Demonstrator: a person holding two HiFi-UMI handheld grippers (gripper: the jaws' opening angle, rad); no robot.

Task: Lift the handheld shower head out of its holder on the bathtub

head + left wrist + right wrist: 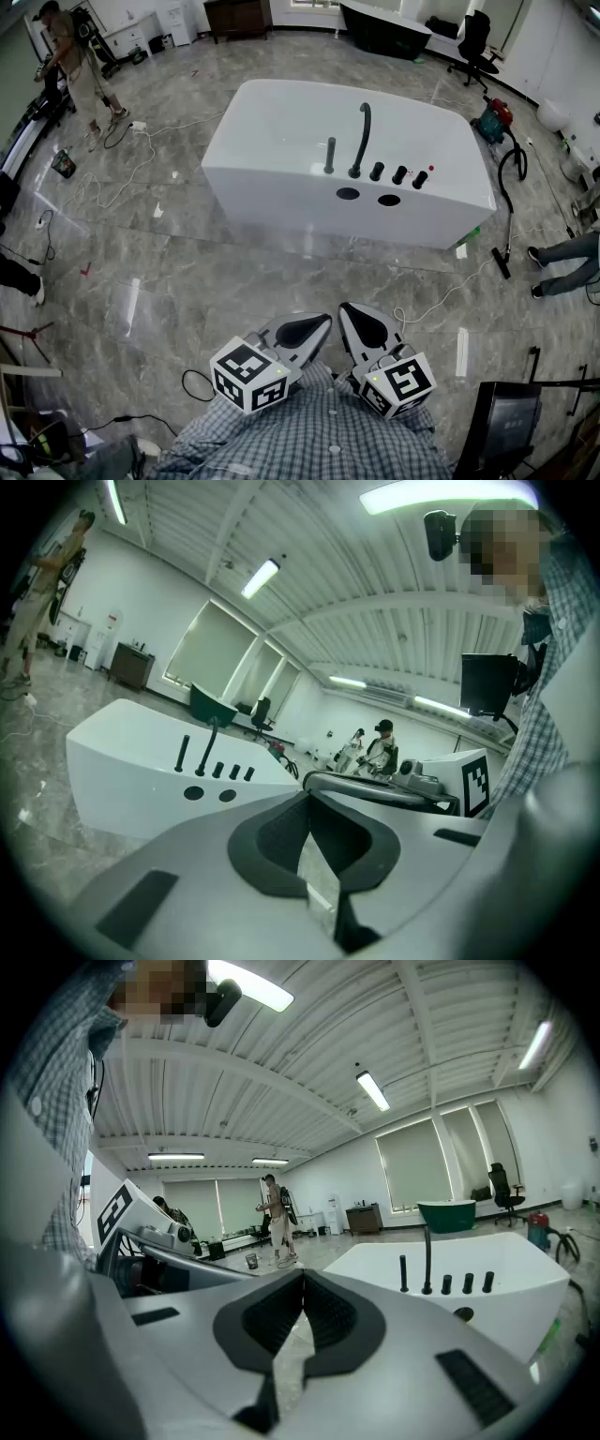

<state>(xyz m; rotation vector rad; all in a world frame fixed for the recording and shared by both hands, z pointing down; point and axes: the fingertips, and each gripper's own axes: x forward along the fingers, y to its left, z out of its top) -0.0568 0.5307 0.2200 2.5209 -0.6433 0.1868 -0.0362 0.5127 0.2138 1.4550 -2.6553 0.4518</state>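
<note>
Left tool [309, 330] and right tool [364, 326] both closed, empty, side by side over checked shirt [319, 436]. Shower head [330, 155] upright on bathtub [281, 187] rim beside spout [362, 136], well apart ahead, across floor [187, 272].

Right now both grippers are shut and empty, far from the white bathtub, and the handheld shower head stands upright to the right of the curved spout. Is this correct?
Wrong side: the head view shows the handheld shower head upright to the left of the curved spout. The left gripper and right gripper are indeed shut and empty, far from the white bathtub.
</note>
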